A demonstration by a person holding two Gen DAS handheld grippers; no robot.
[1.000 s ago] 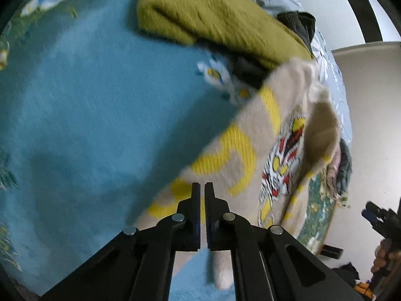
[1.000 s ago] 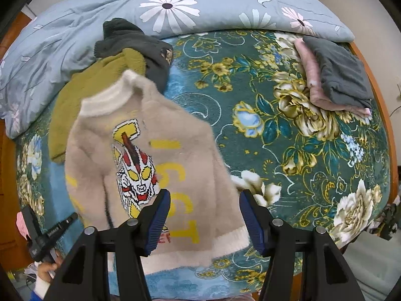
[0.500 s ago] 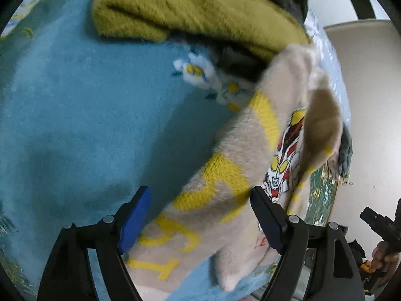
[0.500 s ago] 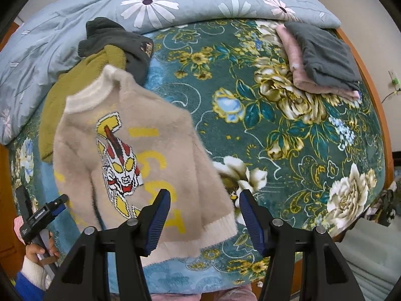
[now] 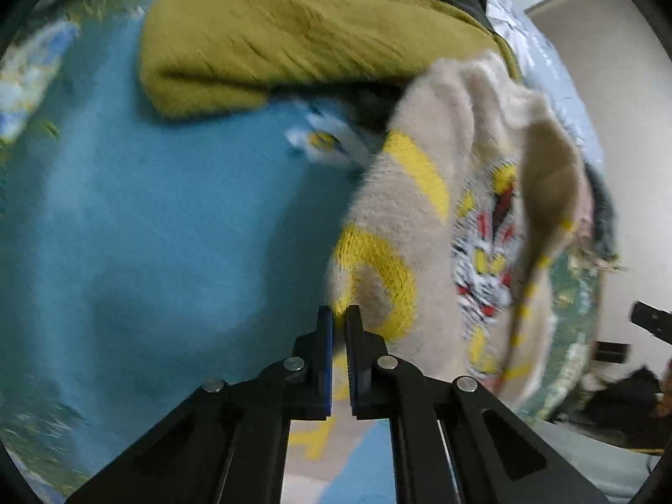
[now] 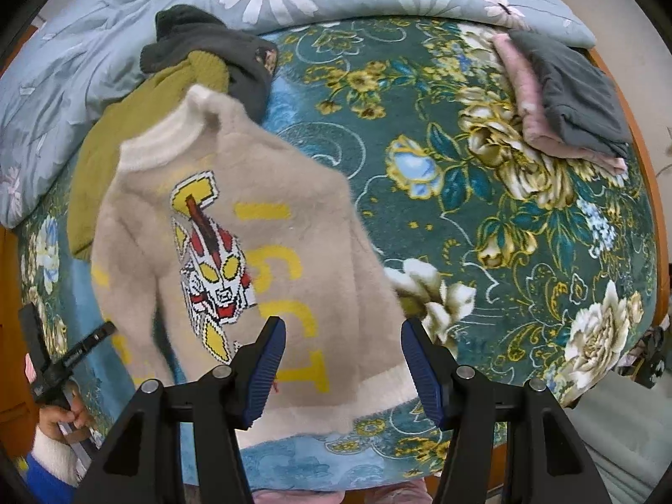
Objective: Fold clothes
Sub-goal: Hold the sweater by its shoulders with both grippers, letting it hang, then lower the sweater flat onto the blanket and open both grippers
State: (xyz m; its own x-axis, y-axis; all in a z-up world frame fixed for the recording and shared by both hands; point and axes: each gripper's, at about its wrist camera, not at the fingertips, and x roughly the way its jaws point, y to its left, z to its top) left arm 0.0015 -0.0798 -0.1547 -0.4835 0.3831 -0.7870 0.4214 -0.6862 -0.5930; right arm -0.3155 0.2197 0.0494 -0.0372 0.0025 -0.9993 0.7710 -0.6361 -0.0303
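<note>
One tool (image 5: 339, 315) (left) on sweater (image 6: 269, 252).

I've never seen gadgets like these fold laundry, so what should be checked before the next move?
1. Left gripper has hold of the beige sweater: ok, jaws shut on its edge.
2. How much fabric is caught: cannot tell, the left view is blurred.
3. Right gripper is free: ok, jaws wide open above the hem.
4. Sweater lies flat: not ok, one side is lifted.
5. Sweater is clear of the olive sweater: not ok, its collar overlaps it.
6. Bare bedspread alongside: ok.
</note>
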